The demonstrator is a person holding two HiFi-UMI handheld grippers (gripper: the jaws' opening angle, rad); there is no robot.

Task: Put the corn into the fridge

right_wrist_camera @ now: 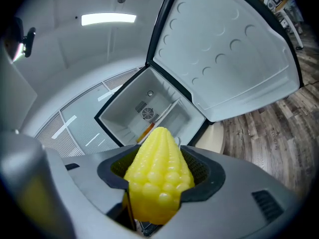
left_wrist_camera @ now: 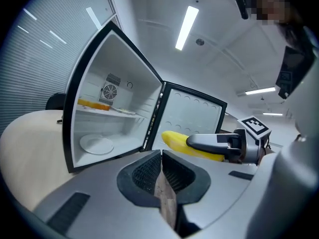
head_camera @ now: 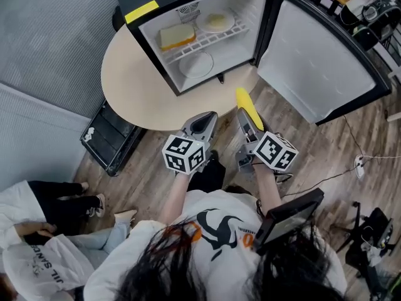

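Note:
A yellow corn cob (head_camera: 249, 105) sticks out forward from my right gripper (head_camera: 245, 123), which is shut on it just short of the table edge. In the right gripper view the corn (right_wrist_camera: 158, 178) fills the space between the jaws, tip toward the open fridge (right_wrist_camera: 149, 108). My left gripper (head_camera: 203, 125) sits beside it on the left, shut with nothing in it; its pads (left_wrist_camera: 149, 171) meet. From the left gripper view the corn (left_wrist_camera: 174, 140) shows in the right gripper (left_wrist_camera: 214, 143). The small fridge (head_camera: 203, 2) stands on the round table (head_camera: 131, 80), door (head_camera: 319, 61) swung right.
Inside the fridge, a sandwich (head_camera: 177, 36) and a filled plate (head_camera: 217, 22) lie on the wire shelf, and a white plate (head_camera: 197, 64) on the floor below. A black crate (head_camera: 109, 140) stands under the table's left. A seated person (head_camera: 44, 231) is lower left. Cables (head_camera: 360, 162) cross the wood floor.

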